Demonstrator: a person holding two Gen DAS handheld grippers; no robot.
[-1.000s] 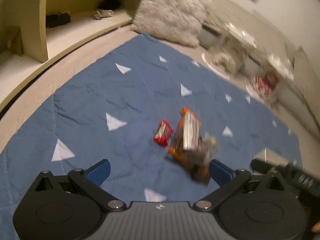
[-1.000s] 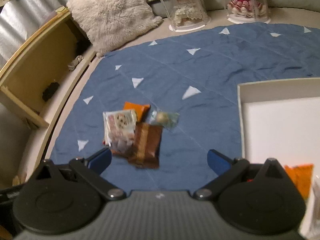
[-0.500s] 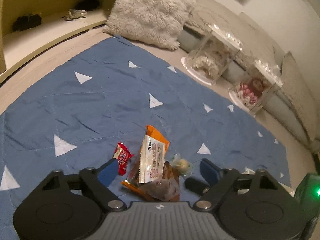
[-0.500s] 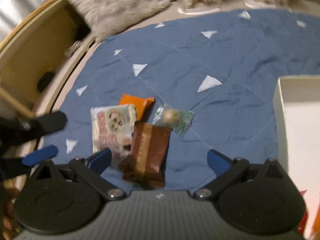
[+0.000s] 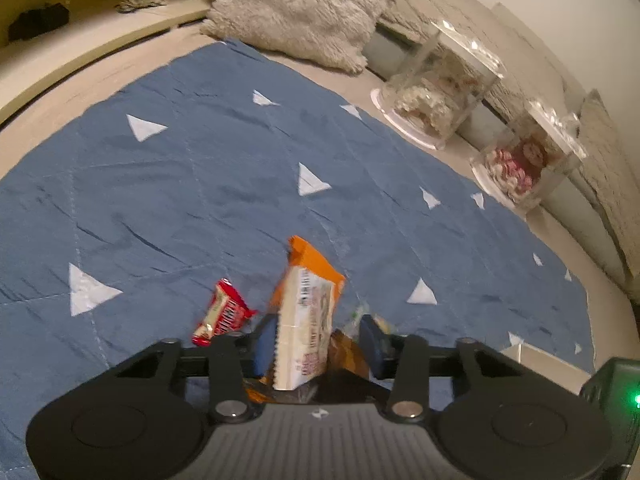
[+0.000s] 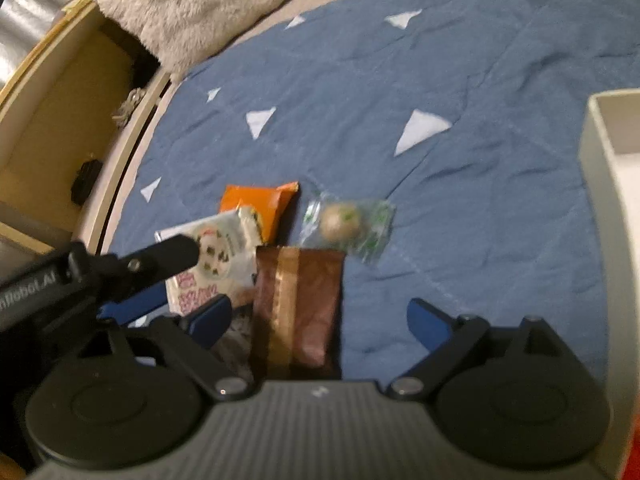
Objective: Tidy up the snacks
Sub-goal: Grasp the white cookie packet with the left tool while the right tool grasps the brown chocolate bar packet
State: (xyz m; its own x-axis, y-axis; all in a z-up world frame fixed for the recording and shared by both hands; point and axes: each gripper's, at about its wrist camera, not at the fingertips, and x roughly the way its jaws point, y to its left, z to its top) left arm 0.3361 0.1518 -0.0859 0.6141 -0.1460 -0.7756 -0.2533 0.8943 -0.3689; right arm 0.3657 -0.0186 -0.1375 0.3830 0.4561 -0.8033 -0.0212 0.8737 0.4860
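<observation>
A small pile of snacks lies on the blue mat [image 5: 200, 184]. My left gripper [image 5: 316, 342] has narrowed around the white cookie packet [image 5: 306, 328], which stands tilted up between the blue pads above an orange packet [image 5: 310, 258]. A red candy [image 5: 224, 314] lies just left of it. In the right wrist view, my right gripper [image 6: 318, 318] is open over the brown packet [image 6: 298, 300]. The white cookie packet [image 6: 216, 256], the orange packet [image 6: 260, 202] and a clear-wrapped round sweet [image 6: 346, 222] lie beside it. The left gripper's fingers [image 6: 160, 258] reach in over the cookie packet.
A white box [image 6: 612, 208] stands at the right edge of the mat. A fluffy cushion [image 5: 304, 8] and two clear doll cases [image 5: 436, 92] sit beyond the mat. A wooden shelf unit [image 6: 60, 92] runs along the left.
My left gripper has moved down onto the pile and closed around the white cookie packet, tilting it up. My right gripper has moved closer over the brown packet, still open.
</observation>
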